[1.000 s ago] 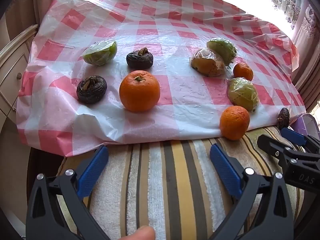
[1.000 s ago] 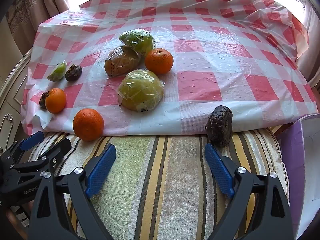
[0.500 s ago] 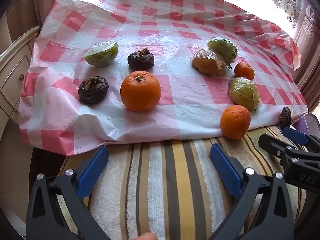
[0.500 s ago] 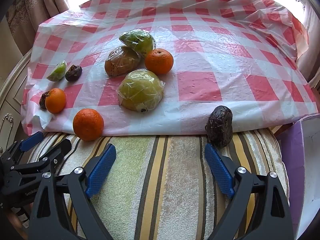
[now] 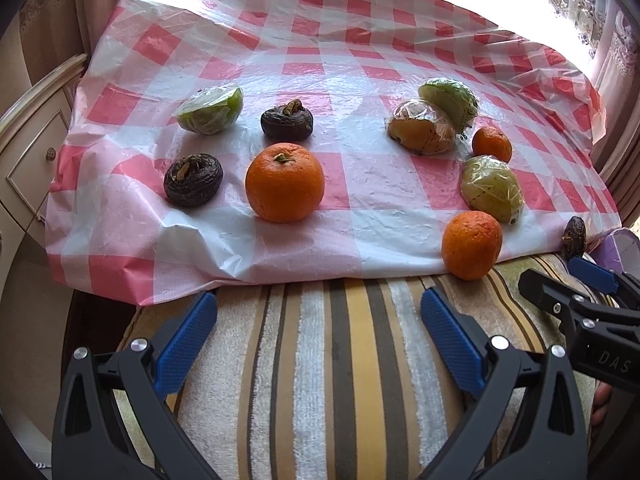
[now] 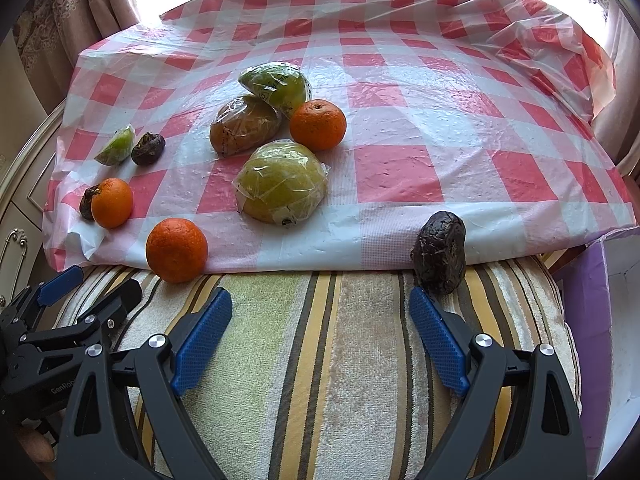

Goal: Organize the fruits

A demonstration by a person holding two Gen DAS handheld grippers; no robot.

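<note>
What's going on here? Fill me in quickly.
A person holds a two-finger gripper in each hand to sort fruit, but nothing is picked up yet. The left gripper and right gripper both hover open over the striped towel. Oranges, dark wrinkled fruits and plastic-wrapped fruit pieces lie scattered on the checkered sheet. One orange and one dark fruit sit at the sheet's near edge, closest to the fingers.

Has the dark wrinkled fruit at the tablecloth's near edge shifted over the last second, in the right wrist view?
No. The dark wrinkled fruit sits at the same spot against the hem of the red-checked plastic tablecloth, upright on the striped towel.
</note>
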